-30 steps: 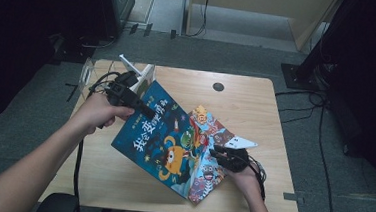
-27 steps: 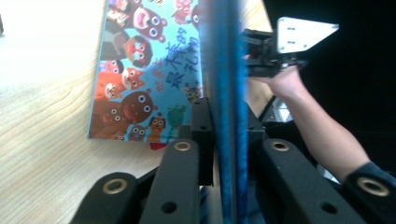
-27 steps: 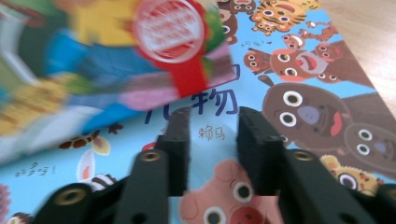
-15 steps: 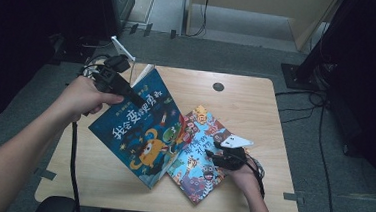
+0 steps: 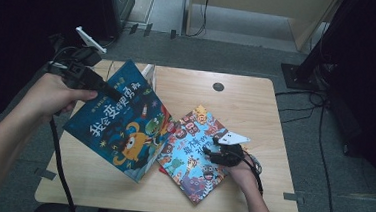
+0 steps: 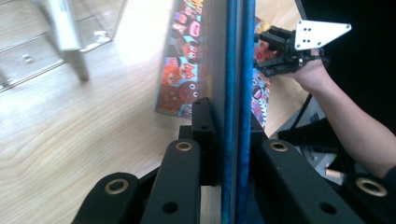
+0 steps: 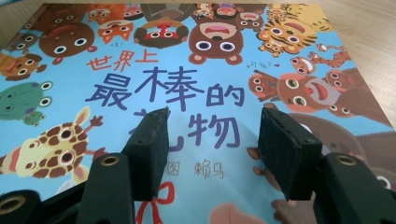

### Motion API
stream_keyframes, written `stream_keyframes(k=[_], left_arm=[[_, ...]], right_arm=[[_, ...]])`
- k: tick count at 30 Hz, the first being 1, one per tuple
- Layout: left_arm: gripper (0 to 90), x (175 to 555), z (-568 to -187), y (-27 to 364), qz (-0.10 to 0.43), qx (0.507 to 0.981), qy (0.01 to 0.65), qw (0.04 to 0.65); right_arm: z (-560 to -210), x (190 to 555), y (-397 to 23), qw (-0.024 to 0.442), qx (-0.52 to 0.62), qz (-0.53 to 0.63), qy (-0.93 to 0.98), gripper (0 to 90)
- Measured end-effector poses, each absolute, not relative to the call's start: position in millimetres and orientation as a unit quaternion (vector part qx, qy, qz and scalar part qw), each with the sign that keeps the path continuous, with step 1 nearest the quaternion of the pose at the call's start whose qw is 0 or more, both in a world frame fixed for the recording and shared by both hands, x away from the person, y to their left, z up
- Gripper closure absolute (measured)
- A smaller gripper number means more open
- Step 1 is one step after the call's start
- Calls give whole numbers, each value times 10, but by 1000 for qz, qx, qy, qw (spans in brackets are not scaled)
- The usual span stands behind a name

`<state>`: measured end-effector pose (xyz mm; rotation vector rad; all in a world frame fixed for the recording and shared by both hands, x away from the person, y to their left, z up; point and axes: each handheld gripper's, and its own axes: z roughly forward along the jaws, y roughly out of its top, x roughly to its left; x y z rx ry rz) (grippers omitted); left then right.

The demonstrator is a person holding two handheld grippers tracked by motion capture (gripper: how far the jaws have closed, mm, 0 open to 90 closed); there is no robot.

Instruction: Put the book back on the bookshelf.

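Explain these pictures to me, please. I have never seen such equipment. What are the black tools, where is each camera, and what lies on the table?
A person sits at a wooden table and holds a hand tool with two black jaws in each hand. One camera looks down from above; one small camera rides on each tool and looks along its jaws.

The left gripper is shut on the edge of a dark blue picture book and holds it tilted, partly off the table. The left gripper view shows this book edge-on between the jaws.

The right gripper rests over a light blue picture book with cartoon animals, which lies flat. Its jaws have just been opening and grip nothing.

A clear plastic stand sits at the far left of the table.
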<state>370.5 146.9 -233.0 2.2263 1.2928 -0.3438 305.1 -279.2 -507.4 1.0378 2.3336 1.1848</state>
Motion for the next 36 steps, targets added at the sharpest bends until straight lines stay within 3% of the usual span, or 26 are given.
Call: stream_keyframes(k=[13,36], left_arm=[[831,3465,-2278,1947,-110,806,516,269],[830,3247,-2261,2591,-97,770,573,265]], right_arm=[[-5106,3144,-2746,165,353,426,816,363],[-5113,3147,-2758,164,349,430,817,364]])
